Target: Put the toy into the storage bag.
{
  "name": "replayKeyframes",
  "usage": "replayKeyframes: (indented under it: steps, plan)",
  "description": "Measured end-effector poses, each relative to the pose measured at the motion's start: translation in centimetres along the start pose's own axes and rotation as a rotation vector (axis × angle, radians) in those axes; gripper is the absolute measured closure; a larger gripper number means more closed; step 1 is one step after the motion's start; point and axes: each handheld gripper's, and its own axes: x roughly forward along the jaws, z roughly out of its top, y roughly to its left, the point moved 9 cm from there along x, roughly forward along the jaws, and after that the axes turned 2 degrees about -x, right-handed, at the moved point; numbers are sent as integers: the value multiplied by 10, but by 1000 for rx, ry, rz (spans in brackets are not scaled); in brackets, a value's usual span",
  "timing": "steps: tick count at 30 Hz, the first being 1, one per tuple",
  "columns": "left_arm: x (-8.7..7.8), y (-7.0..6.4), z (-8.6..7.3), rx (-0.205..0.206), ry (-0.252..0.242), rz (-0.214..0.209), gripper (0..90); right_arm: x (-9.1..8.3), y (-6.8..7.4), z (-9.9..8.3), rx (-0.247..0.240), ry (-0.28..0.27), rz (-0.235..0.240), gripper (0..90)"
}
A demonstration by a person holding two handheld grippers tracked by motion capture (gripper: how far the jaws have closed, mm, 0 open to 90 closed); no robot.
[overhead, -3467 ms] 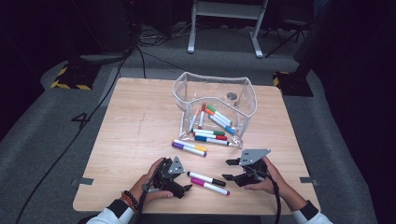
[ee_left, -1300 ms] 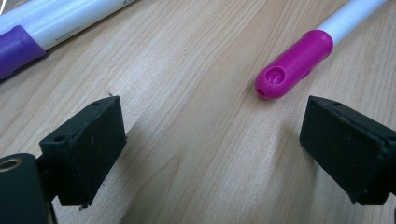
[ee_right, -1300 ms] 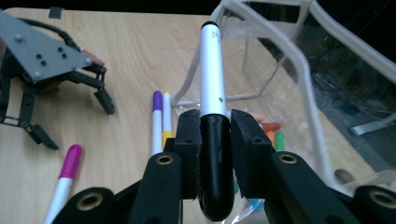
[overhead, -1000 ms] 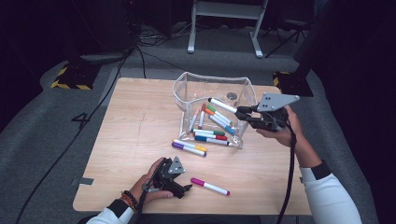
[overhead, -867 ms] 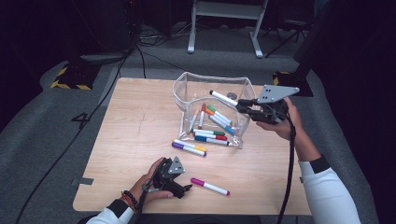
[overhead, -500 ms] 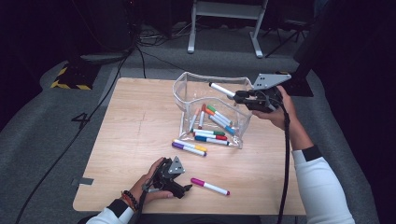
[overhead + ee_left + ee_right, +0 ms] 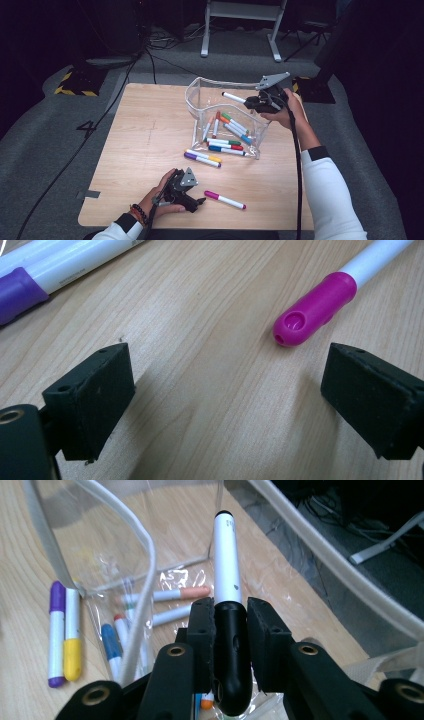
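Note:
My right gripper [image 7: 254, 102] [image 7: 229, 615] is shut on the black cap of a white marker [image 7: 233, 97] [image 7: 227, 565], held level over the open top of a clear plastic pouch [image 7: 199, 100] [image 7: 145, 550]. Several coloured markers [image 7: 227, 131] lie inside the pouch. My left gripper [image 7: 199, 201] [image 7: 227, 395] rests open on the table near the front edge. A magenta-capped marker [image 7: 224, 199] [image 7: 312, 307] lies just beyond its jaws, untouched. A purple-capped marker [image 7: 196, 159] [image 7: 20, 287] and a yellow-capped one [image 7: 204, 156] [image 7: 72, 640] lie side by side in front of the pouch.
The wooden table [image 7: 145, 135] has bare room on its left half. Cables run over the grey floor [image 7: 60, 145] on the left, and a metal stand [image 7: 240, 15] rises behind the table.
My right gripper picked up the black-capped marker from the front of the table and carried it up and back over the pouch's opening. The left gripper stayed put.

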Motion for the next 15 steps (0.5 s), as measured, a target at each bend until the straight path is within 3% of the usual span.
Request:
replayKeyframes:
  steps: [9,15]
  plan:
    - [0,0,0,1,0,0,73,19,3,-11,1,113,22,741]
    - [0,0,0,1,0,0,73,27,4,-20,14,187,61,741]
